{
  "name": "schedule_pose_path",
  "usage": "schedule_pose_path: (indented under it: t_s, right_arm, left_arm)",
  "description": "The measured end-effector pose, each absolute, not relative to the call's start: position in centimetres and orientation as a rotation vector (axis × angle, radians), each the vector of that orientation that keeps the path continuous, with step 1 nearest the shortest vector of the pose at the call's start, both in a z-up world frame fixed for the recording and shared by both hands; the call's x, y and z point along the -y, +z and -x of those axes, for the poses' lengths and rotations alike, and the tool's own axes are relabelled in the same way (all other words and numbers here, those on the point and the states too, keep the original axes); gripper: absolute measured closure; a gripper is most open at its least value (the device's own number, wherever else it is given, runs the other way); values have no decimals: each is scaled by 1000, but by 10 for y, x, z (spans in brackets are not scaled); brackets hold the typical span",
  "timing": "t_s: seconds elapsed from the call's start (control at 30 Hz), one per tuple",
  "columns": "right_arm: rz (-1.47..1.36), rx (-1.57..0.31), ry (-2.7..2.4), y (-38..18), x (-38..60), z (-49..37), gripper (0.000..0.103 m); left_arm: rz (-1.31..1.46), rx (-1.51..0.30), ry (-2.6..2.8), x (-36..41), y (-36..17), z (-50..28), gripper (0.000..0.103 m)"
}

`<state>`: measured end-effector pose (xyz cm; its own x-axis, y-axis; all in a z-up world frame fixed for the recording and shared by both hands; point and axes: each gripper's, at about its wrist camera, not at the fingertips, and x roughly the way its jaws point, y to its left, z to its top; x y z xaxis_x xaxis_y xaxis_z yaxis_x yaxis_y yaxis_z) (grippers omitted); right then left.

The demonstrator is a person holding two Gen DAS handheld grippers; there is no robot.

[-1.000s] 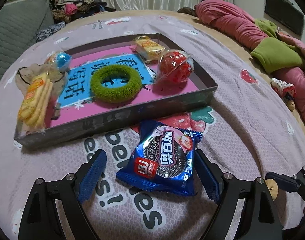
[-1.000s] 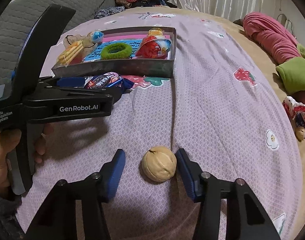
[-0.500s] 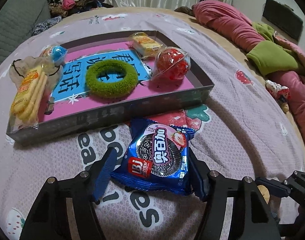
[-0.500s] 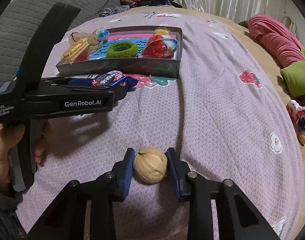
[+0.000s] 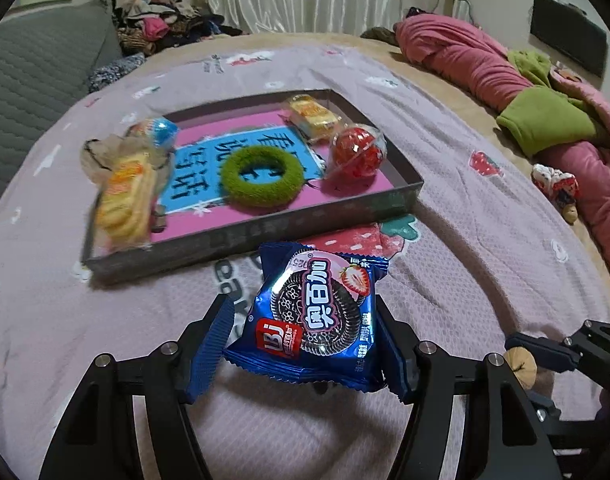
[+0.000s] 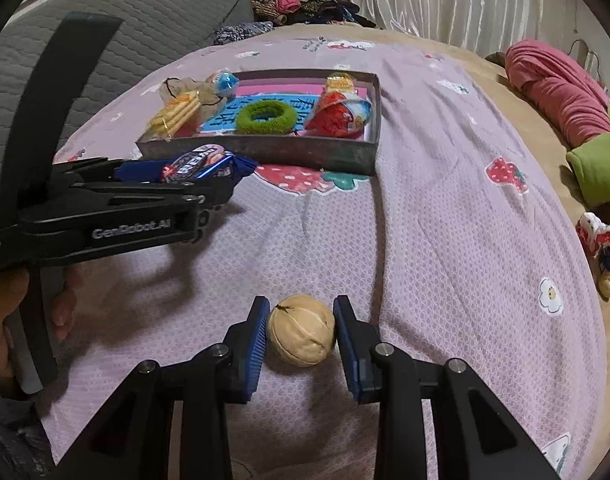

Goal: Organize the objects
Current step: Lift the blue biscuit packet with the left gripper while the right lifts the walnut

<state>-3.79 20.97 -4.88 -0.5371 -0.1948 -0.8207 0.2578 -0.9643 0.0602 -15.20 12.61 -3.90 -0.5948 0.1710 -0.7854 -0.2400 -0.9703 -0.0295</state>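
Bed [image 6: 425,240]: one tray [image 5: 265,232], one cookie packet [image 5: 313,320], one walnut [image 6: 301,330].

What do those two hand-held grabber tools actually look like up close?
Both are matte black plastic frames with silver bolt heads at the joints. The left gripper and the right gripper each end in two fingers faced with ribbed blue pads. From the side, the left one shows white "GenRobot.AI" lettering and a tall black handle, held by a bare hand. No cables visible.

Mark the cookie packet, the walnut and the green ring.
cookie packet [image 5: 317,316]: left wrist view, on the printed cookie.
walnut [image 6: 301,330]: right wrist view, middle of the shell.
green ring [image 5: 261,194]: left wrist view, near band.
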Motion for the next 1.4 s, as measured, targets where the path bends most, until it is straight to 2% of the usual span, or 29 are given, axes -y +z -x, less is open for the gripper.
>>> schedule_pose_path:
  t_s: [0.87, 1.17, 1.4]
  right_arm:
    - [-1106, -148, -2566, 6, -186, 9, 69]
    - [-1023, -82, -2574, 42, -181, 2, 69]
    - [-968, -151, -2605, 81, -167, 23, 69]
  left_arm:
    - [1174, -98, 2807, -84, 34, 68, 34]
    - [1106, -123, 2852, -70, 73, 57, 34]
    - [1063, -142, 2878, -55, 99, 70, 34]
